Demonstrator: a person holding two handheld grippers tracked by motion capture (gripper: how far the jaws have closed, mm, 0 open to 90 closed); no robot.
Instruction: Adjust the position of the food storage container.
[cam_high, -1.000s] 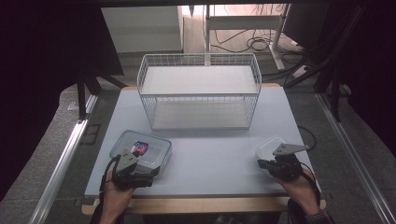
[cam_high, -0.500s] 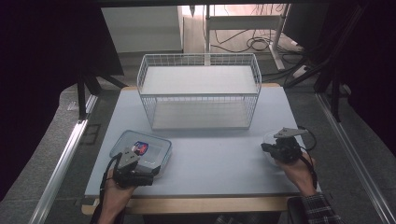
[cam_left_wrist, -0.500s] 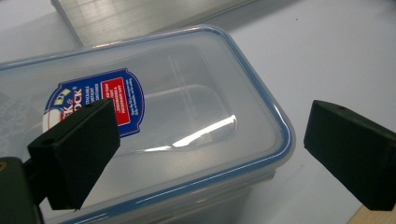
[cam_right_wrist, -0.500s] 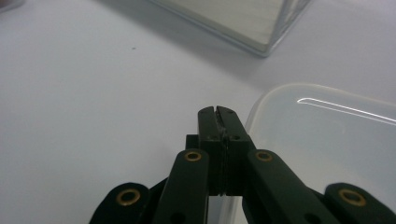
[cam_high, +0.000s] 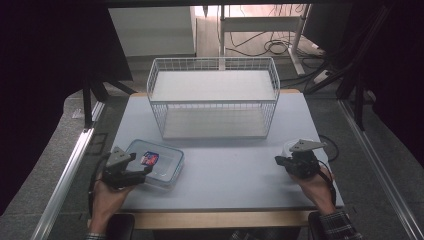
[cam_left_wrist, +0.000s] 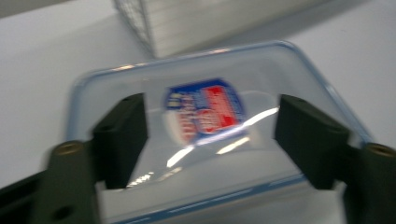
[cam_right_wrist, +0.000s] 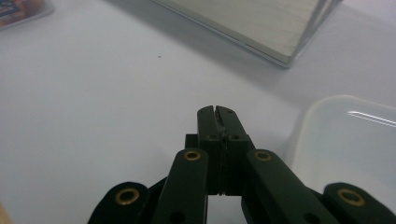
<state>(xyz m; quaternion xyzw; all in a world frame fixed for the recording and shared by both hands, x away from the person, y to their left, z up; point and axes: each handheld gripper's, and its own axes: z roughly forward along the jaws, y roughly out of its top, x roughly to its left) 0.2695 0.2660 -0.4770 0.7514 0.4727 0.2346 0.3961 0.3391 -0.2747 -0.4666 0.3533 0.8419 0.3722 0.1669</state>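
Straddling the near edge of the clear plastic container (cam_left_wrist: 205, 140), the left gripper (cam_left_wrist: 210, 135) is seen with its jaws partly apart; they have just been closing, the container lies between them, and the pads are not yet pressed on it. The container sits at the near left of the table (cam_high: 230, 165), well apart from the white wire basket (cam_high: 214, 97) at the far middle. A red-and-blue label (cam_left_wrist: 205, 112) is seen on its lid.

Handling, as judged: a rigid, thin-walled box, apparently empty and therefore light. Glossy plastic is likely to be slippery under hard pads, and a lid pinched too hard may flex or pop. A hold across the short near rim, where wall and lid edge give stiffness, is judged safest; the flat middle of the lid offers nothing to grip.

The right gripper (cam_right_wrist: 218, 111) is held fully closed on nothing, low over the bare table, beside a pale lid or tray (cam_right_wrist: 350, 140) at near right.
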